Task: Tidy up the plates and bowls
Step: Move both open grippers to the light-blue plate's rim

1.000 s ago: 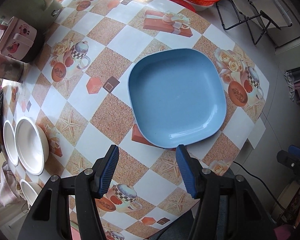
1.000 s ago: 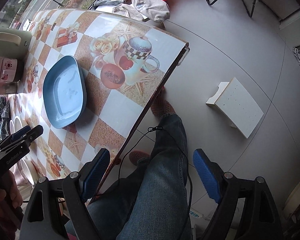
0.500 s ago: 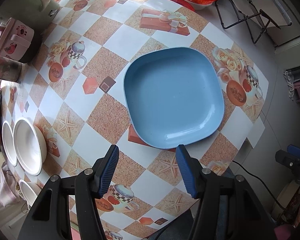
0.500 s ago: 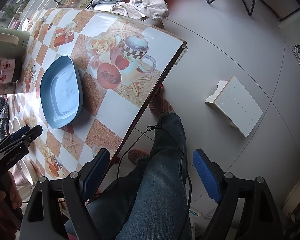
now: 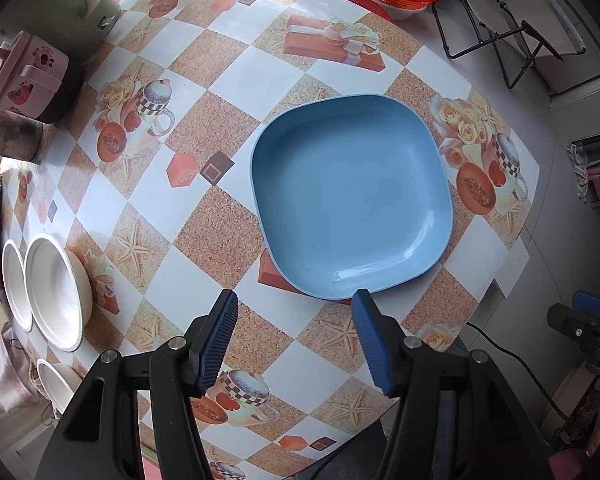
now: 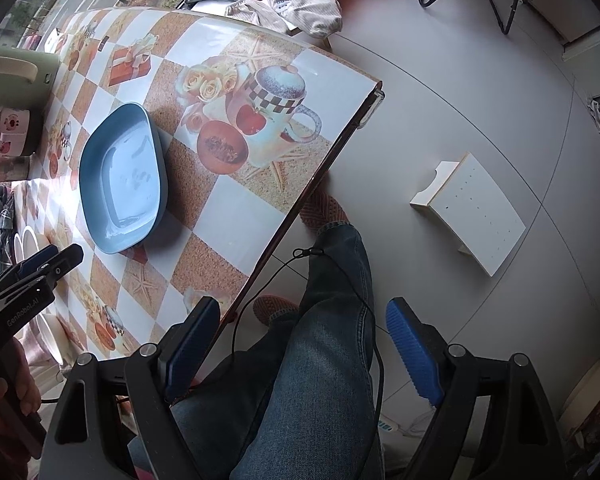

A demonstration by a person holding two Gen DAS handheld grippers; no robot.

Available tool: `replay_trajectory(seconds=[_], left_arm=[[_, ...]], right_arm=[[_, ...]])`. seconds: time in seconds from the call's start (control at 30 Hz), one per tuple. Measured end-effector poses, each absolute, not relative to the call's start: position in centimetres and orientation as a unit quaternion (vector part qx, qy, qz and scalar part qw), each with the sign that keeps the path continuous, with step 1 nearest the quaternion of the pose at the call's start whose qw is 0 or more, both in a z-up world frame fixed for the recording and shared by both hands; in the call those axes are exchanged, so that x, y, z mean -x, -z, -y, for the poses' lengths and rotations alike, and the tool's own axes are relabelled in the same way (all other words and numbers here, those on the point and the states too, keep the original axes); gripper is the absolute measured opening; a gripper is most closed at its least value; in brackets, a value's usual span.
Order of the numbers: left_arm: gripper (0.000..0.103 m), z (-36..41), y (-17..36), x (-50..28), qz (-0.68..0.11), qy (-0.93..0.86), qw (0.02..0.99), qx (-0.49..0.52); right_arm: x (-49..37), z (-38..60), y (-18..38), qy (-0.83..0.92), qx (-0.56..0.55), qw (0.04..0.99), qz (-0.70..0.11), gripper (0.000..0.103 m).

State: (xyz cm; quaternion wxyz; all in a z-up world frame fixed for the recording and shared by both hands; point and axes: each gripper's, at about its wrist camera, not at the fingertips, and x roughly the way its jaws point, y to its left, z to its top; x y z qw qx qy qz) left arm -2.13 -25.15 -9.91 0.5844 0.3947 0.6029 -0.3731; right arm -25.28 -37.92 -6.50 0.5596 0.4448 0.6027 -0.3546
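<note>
A third white bowl sits half cut off.

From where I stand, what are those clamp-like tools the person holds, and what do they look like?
Each is a hand-held gripper. The left hand-held gripper has a black plastic frame, silver pivot pins and two ribbed blue pads. The right hand-held gripper matches it. White lettering marks the left one's side. A thin black cable runs across the person's blue jeans.

Almost nothing changes. In the left wrist view the plate and white bowls drift very slightly within the picture and come back to nearly the same spot. In the right wrist view the plate barely shifts.
</note>
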Motion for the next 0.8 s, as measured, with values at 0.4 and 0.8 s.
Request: replay_trajectory(seconds=[0.4,0.8], left_arm=[[0.063,25.4,10.1,1.5,-0.606,0.374,0.582,-0.393],[0.063,23.7,10.8,-1.2,-0.625,0.351,0.596,-0.363]], right_arm=[[25.1,38.0,6.9,0.356,-0.445,0.555,-0.606,0.086],[22.6,38.1,7.9,0.338,-0.418,0.553,-0.637,0.086]])
